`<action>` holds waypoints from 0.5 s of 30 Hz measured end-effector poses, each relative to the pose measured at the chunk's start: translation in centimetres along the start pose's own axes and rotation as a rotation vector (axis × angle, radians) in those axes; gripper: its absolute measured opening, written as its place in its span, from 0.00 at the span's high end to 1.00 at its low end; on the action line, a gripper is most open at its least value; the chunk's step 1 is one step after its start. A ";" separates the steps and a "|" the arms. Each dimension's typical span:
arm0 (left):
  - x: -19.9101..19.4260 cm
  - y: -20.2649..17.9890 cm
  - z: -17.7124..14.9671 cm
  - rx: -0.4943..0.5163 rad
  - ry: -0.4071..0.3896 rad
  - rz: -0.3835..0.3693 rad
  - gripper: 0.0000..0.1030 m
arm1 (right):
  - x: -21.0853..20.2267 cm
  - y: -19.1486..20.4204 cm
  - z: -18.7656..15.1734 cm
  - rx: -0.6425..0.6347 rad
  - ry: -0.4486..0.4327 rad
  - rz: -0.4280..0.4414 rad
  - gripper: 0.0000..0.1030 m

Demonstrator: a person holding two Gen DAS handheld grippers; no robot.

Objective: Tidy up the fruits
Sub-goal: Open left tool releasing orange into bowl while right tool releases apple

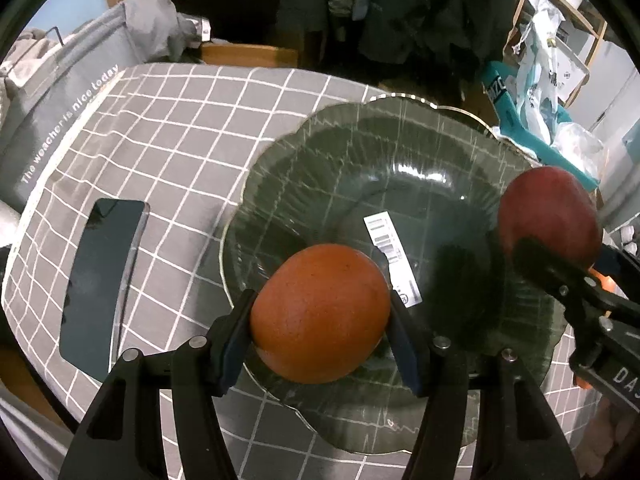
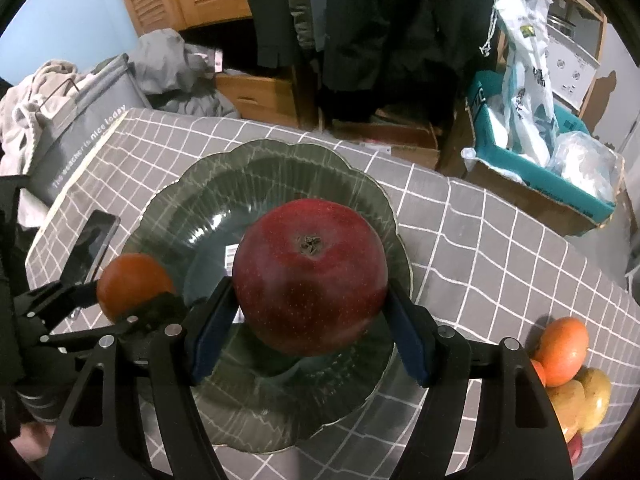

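Two fruits held over the green glass plate, one in each pair of tongs.

The left gripper is clamped on an orange fruit, pads pressing its two sides, its longer axis running across from pad to pad, above the plate's near rim. The right gripper squeezes a red apple the same way, stem end tipped up and away, over the plate's middle. More fruit lies heaped on the checked cloth, well apart to the right.
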State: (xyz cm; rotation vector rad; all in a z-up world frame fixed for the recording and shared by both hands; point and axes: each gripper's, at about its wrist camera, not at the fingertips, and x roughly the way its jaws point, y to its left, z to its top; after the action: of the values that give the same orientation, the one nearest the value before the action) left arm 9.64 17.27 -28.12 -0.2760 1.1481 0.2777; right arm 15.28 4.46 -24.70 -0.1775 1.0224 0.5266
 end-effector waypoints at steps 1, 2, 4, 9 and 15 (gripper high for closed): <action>0.2 -0.1 0.0 0.003 0.007 0.003 0.38 | 0.0 0.0 0.0 0.001 0.001 0.002 0.29; 0.4 -0.2 0.0 0.008 0.013 0.005 0.38 | 0.1 0.0 0.0 0.001 0.002 0.003 0.29; 0.7 -0.4 -0.2 0.020 0.026 0.006 0.38 | 0.2 -0.1 0.0 0.002 0.004 0.005 0.29; 1.5 -1.0 -0.6 0.045 0.050 0.016 0.37 | 0.4 -0.1 0.1 0.008 0.008 0.010 0.29; -0.3 -1.4 -0.3 0.072 -0.039 0.027 0.14 | 0.5 -0.3 0.2 0.013 0.011 0.021 0.29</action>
State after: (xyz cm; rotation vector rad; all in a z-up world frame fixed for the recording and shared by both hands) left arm 9.82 15.80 -27.86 -0.1910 1.1212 0.2634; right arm 15.73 4.47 -25.07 -0.1587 1.0394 0.5381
